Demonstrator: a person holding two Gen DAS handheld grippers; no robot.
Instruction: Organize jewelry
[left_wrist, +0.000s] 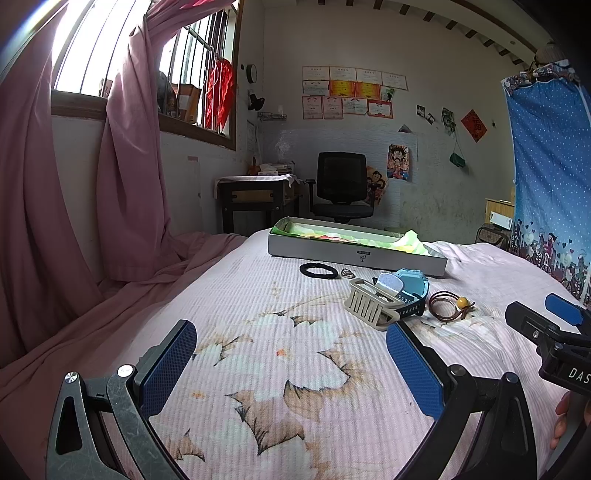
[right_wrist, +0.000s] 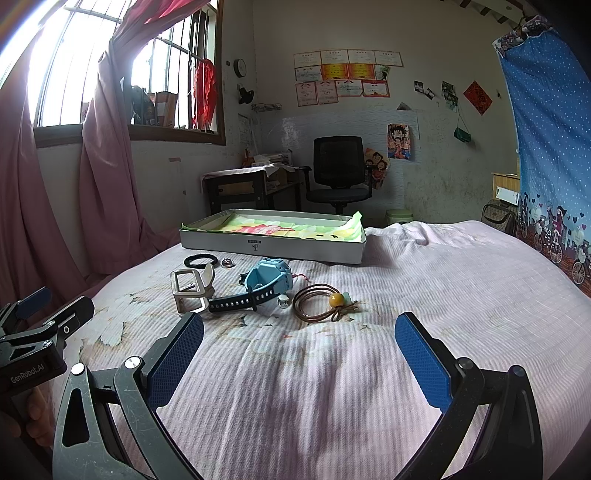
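Note:
On the floral bedspread lie a beige hair claw (left_wrist: 371, 303) (right_wrist: 190, 286), a light-blue watch with a dark strap (left_wrist: 412, 290) (right_wrist: 264, 283), a brown cord with a yellow bead (left_wrist: 448, 303) (right_wrist: 325, 301), a black hair tie (left_wrist: 318, 270) (right_wrist: 199, 260) and a small silver ring (left_wrist: 347, 273) (right_wrist: 228, 262). Behind them sits a long shallow grey box (left_wrist: 354, 254) (right_wrist: 273, 246) lined with green-yellow paper. My left gripper (left_wrist: 291, 350) is open, short of the claw. My right gripper (right_wrist: 299, 345) is open too, just before the cord. Both hold nothing.
Pink curtains (left_wrist: 74, 203) hang at the left by the barred window. A desk (left_wrist: 255, 195) and black office chair (left_wrist: 341, 184) stand beyond the bed. A blue patterned curtain (left_wrist: 550, 166) hangs at the right. Each gripper shows at the edge of the other's view.

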